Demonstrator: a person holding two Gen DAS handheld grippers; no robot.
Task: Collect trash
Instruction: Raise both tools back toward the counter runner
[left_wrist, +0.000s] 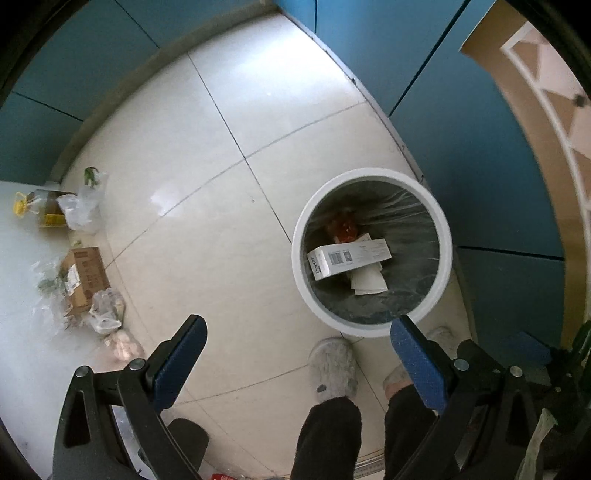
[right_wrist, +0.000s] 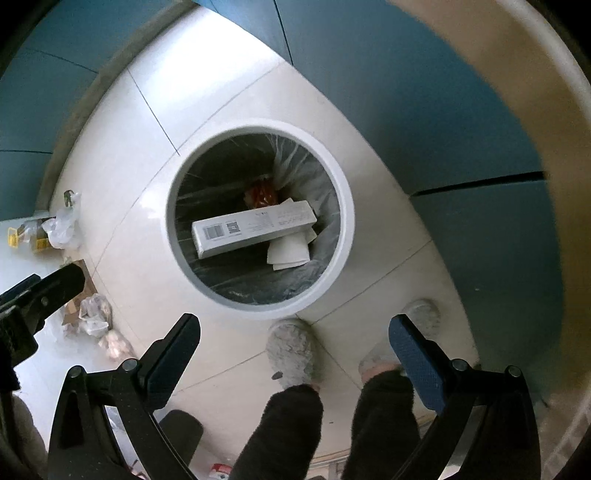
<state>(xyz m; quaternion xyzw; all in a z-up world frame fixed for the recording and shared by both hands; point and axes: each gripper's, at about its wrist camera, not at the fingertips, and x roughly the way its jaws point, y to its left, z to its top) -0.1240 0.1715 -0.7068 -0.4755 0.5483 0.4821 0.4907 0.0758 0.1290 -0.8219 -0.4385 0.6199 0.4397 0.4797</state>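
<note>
A white round trash bin with a clear liner stands on the tiled floor; it also shows in the right wrist view. Inside lie a long white box, white paper and a red wrapper. My left gripper is open and empty, high above the floor, left of the bin. My right gripper is open and empty above the bin's near rim. The left gripper's finger shows at the left of the right wrist view.
By the left wall lie a cardboard box, plastic bags, a yellow-capped oil jug and greens. The person's grey slippers stand just before the bin. Blue cabinets lie behind it.
</note>
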